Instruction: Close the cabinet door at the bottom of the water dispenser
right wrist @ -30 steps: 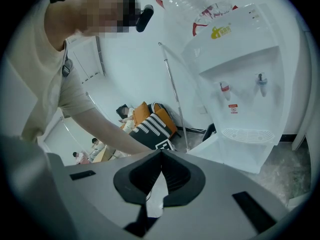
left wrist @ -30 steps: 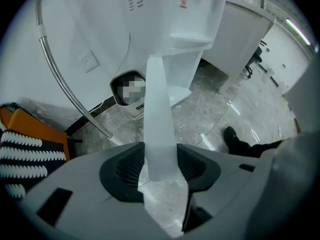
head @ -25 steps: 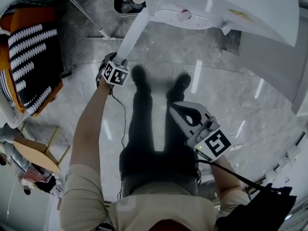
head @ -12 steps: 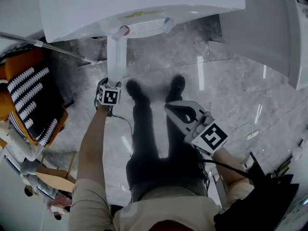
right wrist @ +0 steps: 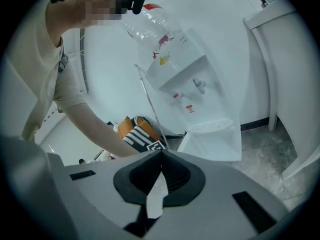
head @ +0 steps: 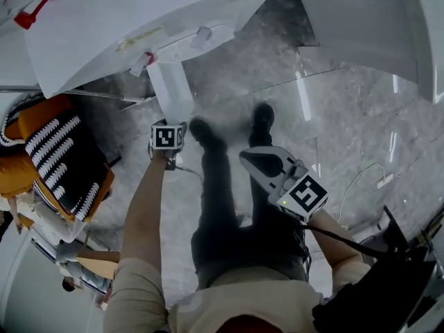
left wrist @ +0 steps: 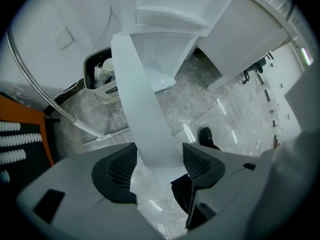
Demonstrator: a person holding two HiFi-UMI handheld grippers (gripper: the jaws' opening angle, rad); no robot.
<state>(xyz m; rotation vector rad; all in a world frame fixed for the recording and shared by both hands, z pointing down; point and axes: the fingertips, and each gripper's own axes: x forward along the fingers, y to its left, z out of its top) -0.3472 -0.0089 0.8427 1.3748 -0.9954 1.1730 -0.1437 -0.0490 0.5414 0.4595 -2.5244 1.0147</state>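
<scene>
Grey marble floor (head: 333, 116) fills the head view, with the tall white plastic water dispenser (head: 139, 19) leaning in from the top left. The narrow white cabinet door (head: 172, 92) at its foot stands swung out from the body and reaches down to the left tongs (head: 166, 139), which point almost straight down at its free end beside a dark shoe (head: 201, 132). The right tongs (head: 248, 159) hang well apart from the door, over the person's dark trousers (head: 229, 214). An orange cushion with black and white stripes (head: 62, 151) lies at the left.

From the left gripper view, the cabinet door (left wrist: 145, 109) runs down from the dispenser and ends between the ribbed black pads (left wrist: 122, 166). The left tongs (left wrist: 159, 166) are spread and have just been opening; the pads stand just beside the door's two faces rather than pressing on it.

From the right gripper view, the right tongs (right wrist: 161, 156) are pressed together with nothing between them. Beyond them stands the water dispenser (right wrist: 195, 84), topped by a clear plastic bottle (right wrist: 155, 26), and the person's bare arm (right wrist: 90, 119) reaches down toward its base.
</scene>
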